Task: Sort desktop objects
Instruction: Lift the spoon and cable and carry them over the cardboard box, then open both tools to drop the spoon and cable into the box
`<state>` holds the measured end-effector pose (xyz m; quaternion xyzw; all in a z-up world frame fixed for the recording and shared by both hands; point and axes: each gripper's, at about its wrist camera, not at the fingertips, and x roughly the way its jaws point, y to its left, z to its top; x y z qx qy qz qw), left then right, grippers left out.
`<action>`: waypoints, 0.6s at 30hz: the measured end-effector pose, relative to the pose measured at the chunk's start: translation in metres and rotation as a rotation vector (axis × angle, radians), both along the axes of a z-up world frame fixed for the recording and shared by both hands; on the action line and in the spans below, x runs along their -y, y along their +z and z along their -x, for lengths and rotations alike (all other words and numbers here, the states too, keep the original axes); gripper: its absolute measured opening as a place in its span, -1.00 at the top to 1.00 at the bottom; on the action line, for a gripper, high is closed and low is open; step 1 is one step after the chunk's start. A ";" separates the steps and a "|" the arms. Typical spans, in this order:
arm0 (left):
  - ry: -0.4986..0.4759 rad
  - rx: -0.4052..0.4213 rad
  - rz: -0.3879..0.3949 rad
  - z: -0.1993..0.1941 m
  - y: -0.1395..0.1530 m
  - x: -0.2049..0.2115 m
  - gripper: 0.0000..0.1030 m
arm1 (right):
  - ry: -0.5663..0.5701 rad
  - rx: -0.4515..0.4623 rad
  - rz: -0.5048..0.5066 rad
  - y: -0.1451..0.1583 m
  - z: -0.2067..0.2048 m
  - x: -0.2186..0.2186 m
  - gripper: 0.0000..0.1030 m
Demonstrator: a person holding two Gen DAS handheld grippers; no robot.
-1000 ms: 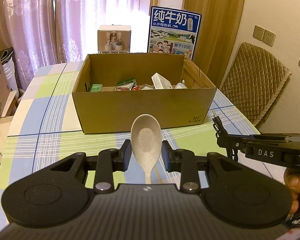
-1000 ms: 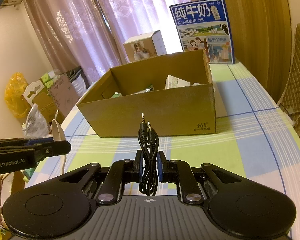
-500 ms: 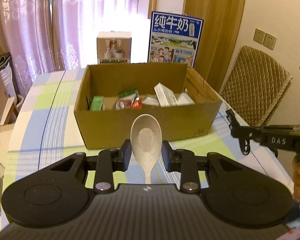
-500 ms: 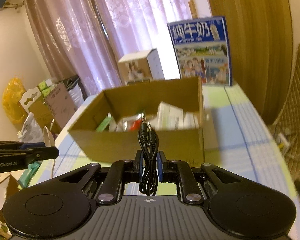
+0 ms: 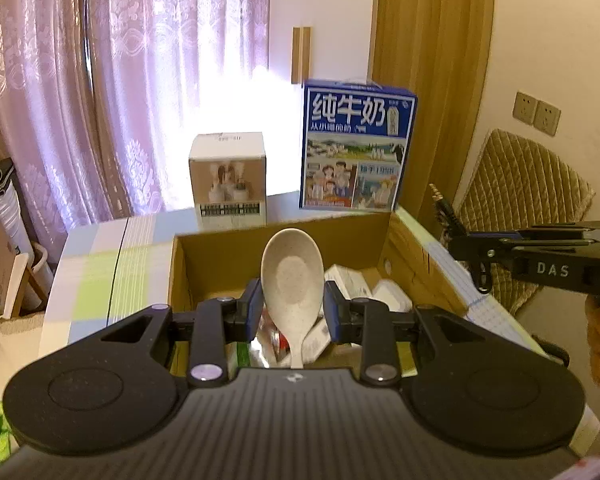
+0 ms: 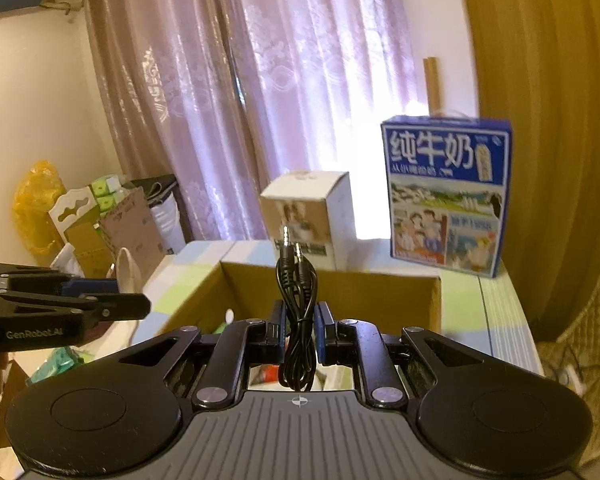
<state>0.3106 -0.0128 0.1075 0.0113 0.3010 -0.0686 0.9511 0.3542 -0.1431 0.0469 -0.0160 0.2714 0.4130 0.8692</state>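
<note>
My left gripper (image 5: 291, 308) is shut on a beige speckled spoon (image 5: 292, 278), bowl upright, held above the open cardboard box (image 5: 284, 240). Packets and small cartons (image 5: 348, 284) lie inside the box. My right gripper (image 6: 299, 322) is shut on a looped black audio cable (image 6: 298, 312) whose two plugs point up, also over the box (image 6: 340, 284). In the left wrist view the right gripper (image 5: 476, 252) reaches in from the right with the cable plug (image 5: 440, 200) sticking up. In the right wrist view the left gripper (image 6: 132, 304) comes in from the left, the spoon (image 6: 126, 268) seen edge-on.
Behind the box stand a blue milk carton (image 5: 356, 156) and a small white product box (image 5: 228, 180) on the checked tablecloth (image 5: 100, 272). Curtains (image 5: 140, 80) hang behind. A quilted chair (image 5: 520, 200) is at the right; cardboard and bags (image 6: 100, 220) clutter the left.
Both grippers have risen and moved forward from in front of the box to over its open top, still holding the spoon and the cable. The box now fills the lower views.
</note>
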 end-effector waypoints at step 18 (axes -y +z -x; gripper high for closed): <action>0.008 0.041 0.042 -0.057 0.009 -0.008 0.48 | -0.019 -0.002 0.016 -0.006 -0.048 -0.026 0.79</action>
